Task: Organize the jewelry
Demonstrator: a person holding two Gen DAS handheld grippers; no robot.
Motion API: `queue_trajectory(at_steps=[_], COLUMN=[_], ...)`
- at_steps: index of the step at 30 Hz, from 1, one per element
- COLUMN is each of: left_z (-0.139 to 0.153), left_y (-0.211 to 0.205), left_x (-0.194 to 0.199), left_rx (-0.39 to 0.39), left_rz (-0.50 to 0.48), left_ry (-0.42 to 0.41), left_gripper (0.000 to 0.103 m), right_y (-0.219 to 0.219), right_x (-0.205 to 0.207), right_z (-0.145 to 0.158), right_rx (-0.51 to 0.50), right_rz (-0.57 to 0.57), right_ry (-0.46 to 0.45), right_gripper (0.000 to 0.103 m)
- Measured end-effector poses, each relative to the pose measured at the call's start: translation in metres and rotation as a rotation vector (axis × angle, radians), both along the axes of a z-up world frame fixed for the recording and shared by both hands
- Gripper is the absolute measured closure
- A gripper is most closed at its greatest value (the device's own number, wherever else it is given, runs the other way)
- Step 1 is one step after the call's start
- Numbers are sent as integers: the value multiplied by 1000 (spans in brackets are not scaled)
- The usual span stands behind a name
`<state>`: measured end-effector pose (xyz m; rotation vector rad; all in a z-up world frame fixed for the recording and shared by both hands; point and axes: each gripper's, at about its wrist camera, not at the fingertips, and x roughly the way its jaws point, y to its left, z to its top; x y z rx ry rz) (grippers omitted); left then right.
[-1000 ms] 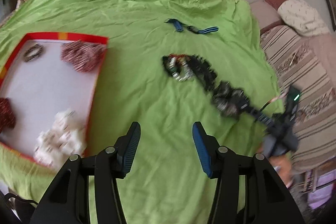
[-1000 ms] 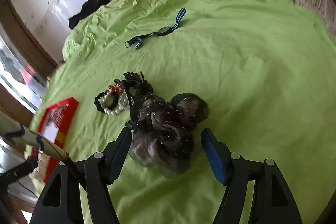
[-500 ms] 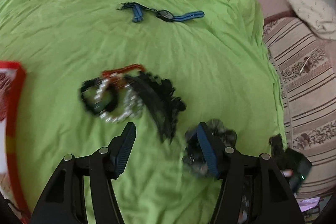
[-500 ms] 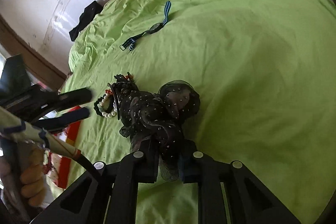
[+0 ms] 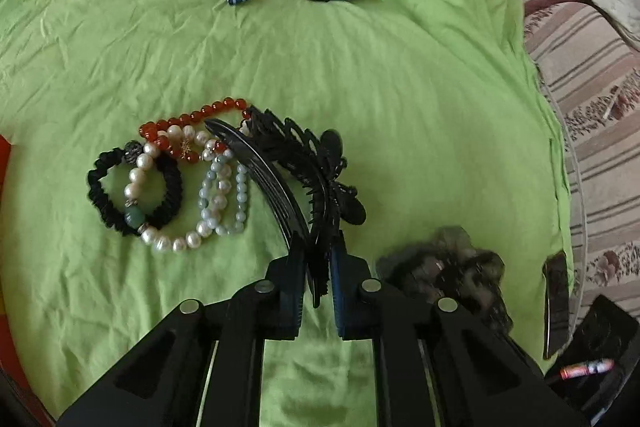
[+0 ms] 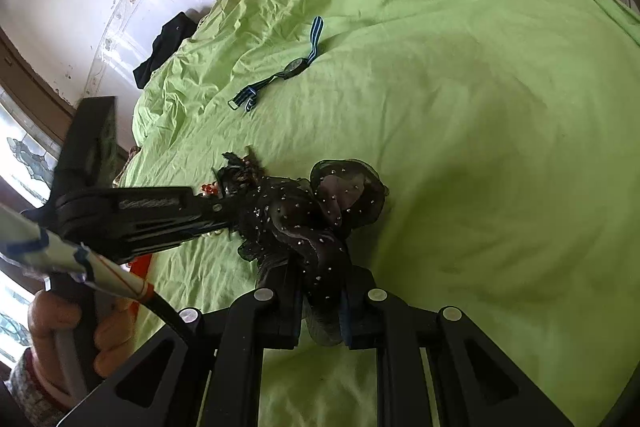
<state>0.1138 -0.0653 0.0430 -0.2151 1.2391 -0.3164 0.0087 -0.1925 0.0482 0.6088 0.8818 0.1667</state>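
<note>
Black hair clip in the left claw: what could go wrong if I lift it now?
The black hair clip lies over the red bead bracelet and beside the pearl bracelet; its teeth could snag and drag them. The left claw holds only the clip's end, so it may pivot or slip. The right claw, gripping the black hair bow, works close by; they could collide.

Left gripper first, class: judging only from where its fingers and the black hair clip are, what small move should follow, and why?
Probably a gentle, straight lift. The left gripper is shut on the black hair clip, whose far end lies against the red bead bracelet and pearl bracelets; lifting clear before travelling should avoid dragging them across the green sheet.
</note>
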Motion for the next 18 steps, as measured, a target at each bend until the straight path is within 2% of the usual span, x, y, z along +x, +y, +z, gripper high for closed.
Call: queue_trajectory(at_steps=[8,13,16,18], left_z=[54,87,89,76], left_y=[21,59,75,88], left_x=[-54,-95,-107,-121], left_rx=[-103,-163,-208,-249], left_rz=[-66,-78,-80,-75], left_ry=[-83,-129,-128,-106], left_gripper=[95,95,95,95], right_y=[3,-1,-3,2], right_x=[-4,-12,-22,-33], right_z=[5,4,6,12], right_rx=[-33,-42,-24,-24], right_rz=[-11,-63,-98,-109], right_ry=[-49,-50,-40,-37], right_gripper=[88,88,88,88])
